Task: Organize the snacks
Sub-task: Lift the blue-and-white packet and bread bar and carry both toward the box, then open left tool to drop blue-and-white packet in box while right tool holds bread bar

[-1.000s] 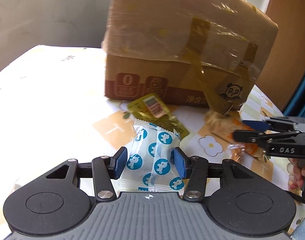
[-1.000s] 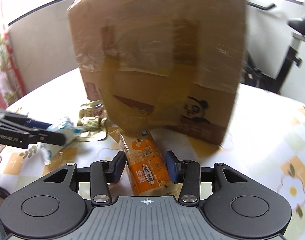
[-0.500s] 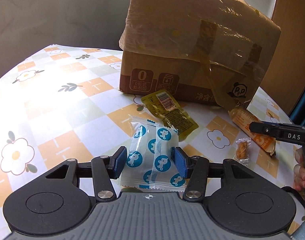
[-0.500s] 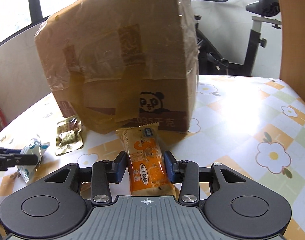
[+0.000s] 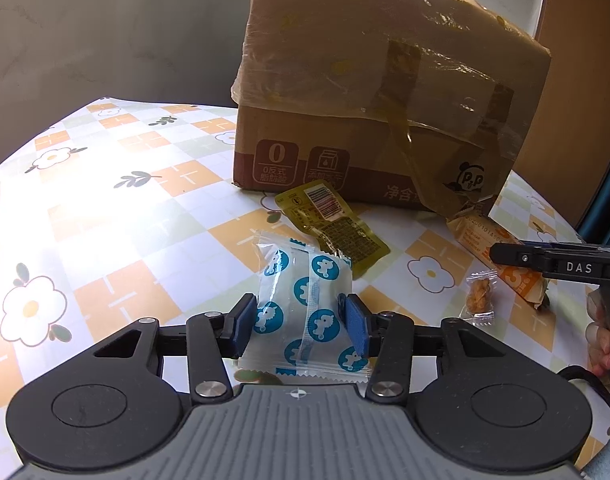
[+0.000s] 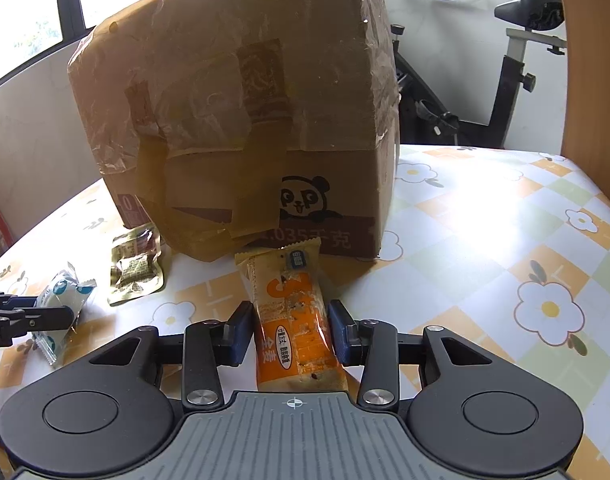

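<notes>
My left gripper (image 5: 301, 326) is shut on a white packet with blue dots (image 5: 305, 300), just above the table. My right gripper (image 6: 292, 330) is shut on an orange snack bar (image 6: 293, 320), whose far end lies by the taped cardboard box (image 6: 241, 120). A yellow-green packet (image 5: 333, 228) lies on the table in front of the box (image 5: 385, 92). A small clear packet of orange bits (image 5: 480, 298) lies near the right gripper's finger (image 5: 545, 260).
The table has a checked flower-print cloth (image 5: 125, 208). The big box stands at the back centre. An exercise bike (image 6: 517, 60) stands behind the table. A wooden panel (image 6: 593, 60) rises at the right.
Both cameras have drawn back from the box, and the blur has gone. Each gripper stays shut on its packet.
</notes>
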`<state>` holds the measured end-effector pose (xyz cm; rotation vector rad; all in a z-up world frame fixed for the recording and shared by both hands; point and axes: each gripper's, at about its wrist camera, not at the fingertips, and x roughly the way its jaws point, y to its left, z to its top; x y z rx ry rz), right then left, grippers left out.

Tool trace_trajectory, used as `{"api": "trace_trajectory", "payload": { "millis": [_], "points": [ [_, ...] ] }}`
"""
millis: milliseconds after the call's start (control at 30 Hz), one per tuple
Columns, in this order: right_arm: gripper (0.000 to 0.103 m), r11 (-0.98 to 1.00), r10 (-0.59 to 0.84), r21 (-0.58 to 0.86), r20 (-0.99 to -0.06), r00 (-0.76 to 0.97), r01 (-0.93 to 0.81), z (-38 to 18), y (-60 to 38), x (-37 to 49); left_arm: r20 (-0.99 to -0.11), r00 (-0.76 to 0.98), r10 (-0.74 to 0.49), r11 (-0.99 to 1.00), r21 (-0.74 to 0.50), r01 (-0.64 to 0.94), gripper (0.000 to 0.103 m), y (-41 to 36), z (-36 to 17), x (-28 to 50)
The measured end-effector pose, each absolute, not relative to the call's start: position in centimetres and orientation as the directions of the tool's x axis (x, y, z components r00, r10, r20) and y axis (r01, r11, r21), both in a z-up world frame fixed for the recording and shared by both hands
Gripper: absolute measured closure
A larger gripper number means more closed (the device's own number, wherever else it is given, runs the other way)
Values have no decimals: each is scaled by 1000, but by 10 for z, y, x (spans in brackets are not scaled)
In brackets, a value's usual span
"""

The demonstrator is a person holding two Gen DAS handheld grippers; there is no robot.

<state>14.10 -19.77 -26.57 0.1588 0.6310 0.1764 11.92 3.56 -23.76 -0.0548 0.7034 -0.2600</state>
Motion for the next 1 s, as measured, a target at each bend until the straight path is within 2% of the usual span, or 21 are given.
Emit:
{"api": "trace_trajectory", "payload": {
  "millis": [333, 633, 767, 900, 1000],
  "points": [
    [68, 969, 222, 217, -563, 796, -117, -266, -198, 139, -628, 734, -258, 966, -147, 213, 57, 41, -234, 121],
    [70, 963, 185, 266, -556, 810, -37, -256, -222, 111, -569, 790, -227, 973, -166, 161, 57, 68, -208, 119],
    [70, 951, 121, 304, -516, 848, 49, -239, -248, 92, -534, 817, -217, 976, -139, 168, 57, 75, -190, 122],
    [70, 935, 74, 345, -415, 907, 81, -204, -269, 78, -467, 854, -231, 972, -140, 186, 57, 79, -160, 122],
    [70, 946, 56, 317, -346, 937, 61, -168, -273, 80, -399, 882, -251, 968, -121, 220, 57, 76, -130, 125]
  ]
}}
